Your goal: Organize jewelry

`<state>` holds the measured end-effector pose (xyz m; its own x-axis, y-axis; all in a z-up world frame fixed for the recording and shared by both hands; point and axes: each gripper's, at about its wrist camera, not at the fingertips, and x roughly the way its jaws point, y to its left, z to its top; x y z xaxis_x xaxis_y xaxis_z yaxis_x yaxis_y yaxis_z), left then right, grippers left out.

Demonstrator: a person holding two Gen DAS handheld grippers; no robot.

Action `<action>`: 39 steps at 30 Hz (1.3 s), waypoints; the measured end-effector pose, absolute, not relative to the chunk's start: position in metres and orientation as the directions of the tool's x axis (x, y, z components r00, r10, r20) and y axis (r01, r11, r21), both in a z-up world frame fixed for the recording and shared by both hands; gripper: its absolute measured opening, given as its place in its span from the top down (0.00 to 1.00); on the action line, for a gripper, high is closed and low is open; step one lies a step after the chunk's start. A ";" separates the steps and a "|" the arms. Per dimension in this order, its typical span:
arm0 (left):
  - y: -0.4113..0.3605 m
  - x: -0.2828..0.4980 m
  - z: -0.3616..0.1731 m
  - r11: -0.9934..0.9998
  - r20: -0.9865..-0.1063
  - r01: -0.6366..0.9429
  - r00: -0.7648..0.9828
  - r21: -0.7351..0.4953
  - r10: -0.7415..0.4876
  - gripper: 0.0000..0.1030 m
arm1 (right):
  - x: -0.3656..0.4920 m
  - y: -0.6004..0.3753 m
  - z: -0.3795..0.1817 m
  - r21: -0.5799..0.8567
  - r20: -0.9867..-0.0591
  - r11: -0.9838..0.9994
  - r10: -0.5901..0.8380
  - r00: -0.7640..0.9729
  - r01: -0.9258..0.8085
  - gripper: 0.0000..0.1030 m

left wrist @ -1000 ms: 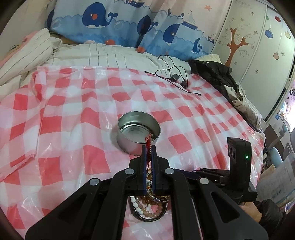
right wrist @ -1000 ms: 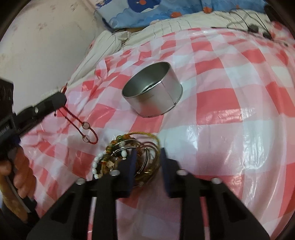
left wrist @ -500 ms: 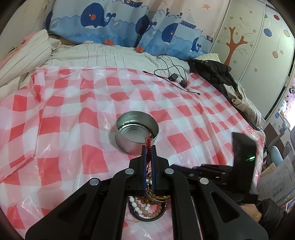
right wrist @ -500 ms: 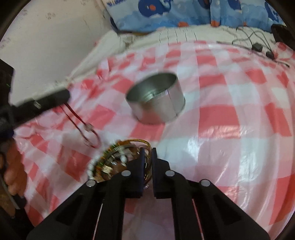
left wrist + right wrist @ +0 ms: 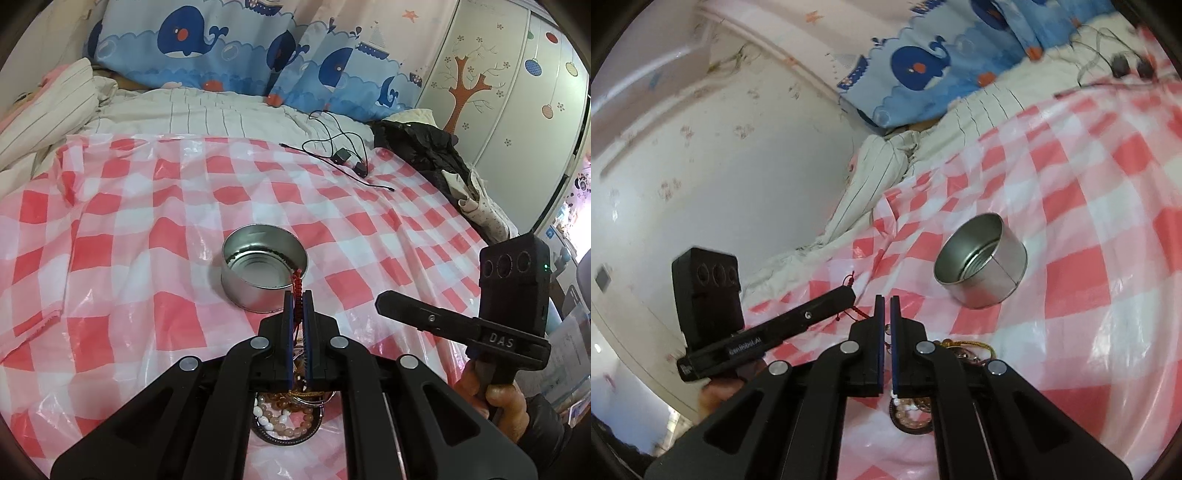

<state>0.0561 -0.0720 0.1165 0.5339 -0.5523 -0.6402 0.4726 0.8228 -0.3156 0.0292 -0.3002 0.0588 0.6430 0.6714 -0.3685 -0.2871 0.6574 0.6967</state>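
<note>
While pinching a red cord bracelet (image 5: 296, 286) above the near rim of the round metal tin (image 5: 264, 271) on the bed's checked plastic sheet (image 5: 122, 236), left hand-held gripper (image 5: 297, 295) raised over the jewelry pile (image 5: 286, 415); right hand-held gripper (image 5: 885, 301) nearly closed, seemingly empty, open sheet all around.

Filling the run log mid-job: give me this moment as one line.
left tool: shut on red cord bracelet | right tool: nearly shut, grip unclear | tin: upright, no bracelet inside | bracelet pile: on checkered sheet
</note>
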 end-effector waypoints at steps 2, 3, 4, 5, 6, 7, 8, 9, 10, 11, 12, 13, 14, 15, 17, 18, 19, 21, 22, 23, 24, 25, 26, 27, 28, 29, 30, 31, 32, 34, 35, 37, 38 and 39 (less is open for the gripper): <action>-0.072 0.057 0.116 0.822 -0.641 0.471 0.530 -0.321 -0.555 0.96 | 0.033 -0.299 0.054 0.664 -0.455 0.708 0.639 0.620 -0.242 0.97; -0.072 0.057 0.116 0.822 -0.642 0.470 0.530 -0.321 -0.554 0.96 | 0.034 -0.300 0.049 0.647 -0.494 0.732 0.615 0.614 -0.213 0.85; -0.074 0.057 0.117 0.823 -0.643 0.469 0.530 -0.320 -0.552 0.96 | 0.036 -0.301 0.044 0.616 -0.541 0.768 0.573 0.616 -0.173 0.55; -0.073 0.057 0.117 0.823 -0.643 0.469 0.531 -0.321 -0.553 0.96 | 0.037 -0.301 0.040 0.570 -0.595 0.812 0.515 0.618 -0.128 0.42; -0.073 0.057 0.117 0.823 -0.643 0.468 0.531 -0.321 -0.553 0.96 | 0.037 -0.298 0.037 0.528 -0.631 0.842 0.475 0.613 -0.109 0.37; -0.073 0.057 0.117 0.824 -0.643 0.468 0.531 -0.321 -0.552 0.96 | 0.038 -0.296 0.034 0.509 -0.650 0.854 0.463 0.602 -0.107 0.37; -0.073 0.057 0.116 0.824 -0.643 0.468 0.531 -0.320 -0.551 0.96 | 0.039 -0.292 0.030 0.494 -0.668 0.862 0.461 0.585 -0.115 0.37; -0.072 0.057 0.115 0.824 -0.643 0.467 0.531 -0.320 -0.551 0.96 | 0.040 -0.286 0.026 0.482 -0.681 0.867 0.464 0.566 -0.130 0.41; -0.072 0.057 0.115 0.824 -0.643 0.468 0.531 -0.319 -0.551 0.96 | 0.042 -0.280 0.021 0.472 -0.695 0.870 0.468 0.546 -0.145 0.63; -0.073 0.057 0.116 0.825 -0.645 0.468 0.531 -0.317 -0.550 0.96 | 0.042 -0.278 0.016 0.487 -0.693 0.861 0.485 0.534 -0.150 0.83; -0.072 0.057 0.115 0.824 -0.643 0.468 0.532 -0.319 -0.551 0.96 | 0.041 -0.281 0.015 0.533 -0.659 0.833 0.521 0.543 -0.152 0.98; -0.072 0.057 0.116 0.825 -0.643 0.468 0.533 -0.318 -0.550 0.96 | 0.038 -0.286 0.021 0.583 -0.598 0.793 0.566 0.567 -0.177 0.98; -0.071 0.057 0.115 0.825 -0.641 0.468 0.534 -0.318 -0.550 0.96 | 0.033 -0.290 0.030 0.620 -0.533 0.754 0.607 0.589 -0.216 0.98; -0.071 0.057 0.115 0.825 -0.640 0.468 0.536 -0.317 -0.550 0.96 | 0.028 -0.293 0.038 0.643 -0.479 0.724 0.635 0.606 -0.250 0.98; -0.070 0.057 0.113 0.826 -0.640 0.467 0.537 -0.317 -0.549 0.96 | 0.017 -0.301 0.060 0.692 -0.325 0.634 0.702 0.634 -0.347 0.98; -0.070 0.057 0.114 0.826 -0.641 0.467 0.536 -0.317 -0.549 0.96 | 0.013 -0.306 0.066 0.711 -0.259 0.590 0.726 0.637 -0.383 0.98; -0.069 0.057 0.113 0.826 -0.642 0.466 0.536 -0.317 -0.548 0.96 | 0.008 -0.312 0.071 0.733 -0.188 0.537 0.750 0.634 -0.418 0.98; -0.070 0.058 0.112 0.827 -0.644 0.466 0.535 -0.316 -0.547 0.96 | 0.005 -0.320 0.075 0.753 -0.125 0.487 0.766 0.631 -0.442 0.98; -0.070 0.057 0.112 0.827 -0.644 0.466 0.534 -0.316 -0.547 0.96 | 0.009 -0.318 0.074 0.731 -0.203 0.553 0.736 0.646 -0.401 0.98; -0.070 0.058 0.111 0.827 -0.646 0.466 0.534 -0.313 -0.546 0.96 | 0.014 -0.313 0.071 0.688 -0.298 0.627 0.704 0.645 -0.366 0.98; -0.071 0.058 0.111 0.827 -0.647 0.467 0.532 -0.313 -0.546 0.96 | 0.018 -0.314 0.064 0.705 -0.310 0.614 0.717 0.625 -0.355 0.98; -0.071 0.058 0.110 0.827 -0.649 0.467 0.530 -0.313 -0.545 0.96 | 0.021 -0.321 0.052 0.825 -0.180 0.438 0.802 0.569 -0.357 0.98; -0.071 0.057 0.110 0.827 -0.649 0.467 0.531 -0.312 -0.545 0.96 | 0.019 -0.321 0.056 0.819 -0.176 0.442 0.799 0.575 -0.365 0.98; -0.072 0.058 0.110 0.827 -0.649 0.468 0.531 -0.312 -0.545 0.96 | 0.018 -0.314 0.066 0.720 -0.304 0.600 0.725 0.618 -0.350 0.98; -0.072 0.058 0.109 0.827 -0.649 0.469 0.531 -0.310 -0.545 0.96 | 0.020 -0.309 0.065 0.669 -0.384 0.672 0.679 0.625 -0.318 0.98; -0.072 0.058 0.109 0.827 -0.650 0.468 0.530 -0.312 -0.545 0.96 | 0.027 -0.308 0.053 0.682 -0.429 0.673 0.684 0.590 -0.285 0.98; -0.072 0.058 0.108 0.826 -0.651 0.468 0.527 -0.314 -0.546 0.96 | 0.029 -0.312 0.044 0.732 -0.402 0.628 0.711 0.577 -0.264 0.98; -0.072 0.057 0.107 0.825 -0.652 0.469 0.526 -0.314 -0.547 0.96 | 0.029 -0.315 0.035 0.774 -0.371 0.582 0.735 0.568 -0.248 0.98; -0.073 0.056 0.107 0.826 -0.653 0.470 0.526 -0.311 -0.545 0.96 | 0.028 -0.316 0.035 0.780 -0.359 0.572 0.740 0.569 -0.252 0.98; -0.072 0.055 0.108 0.827 -0.651 0.469 0.529 -0.310 -0.545 0.96 | 0.025 -0.324 0.044 0.836 -0.207 0.445 0.798 0.567 -0.321 0.98; -0.073 0.056 0.108 0.826 -0.649 0.468 0.530 -0.314 -0.546 0.96 | 0.021 -0.327 0.054 0.822 -0.176 0.447 0.788 0.590 -0.352 0.98; -0.072 0.056 0.109 0.826 -0.647 0.467 0.530 -0.317 -0.548 0.96 | 0.022 -0.325 0.059 0.787 -0.221 0.510 0.758 0.614 -0.346 0.98; -0.072 0.056 0.109 0.825 -0.648 0.467 0.529 -0.316 -0.548 0.96 | 0.022 -0.327 0.054 0.809 -0.209 0.484 0.766 0.607 -0.332 0.98; -0.072 0.056 0.109 0.825 -0.648 0.468 0.529 -0.316 -0.548 0.96 | 0.025 -0.328 0.047 0.830 -0.206 0.463 0.773 0.601 -0.311 0.98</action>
<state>0.0560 -0.0720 0.1089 0.5292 -0.5480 -0.6478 0.4679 0.8254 -0.3160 0.0246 -0.3279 0.0467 0.6008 0.7726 -0.2056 -0.3113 0.4629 0.8299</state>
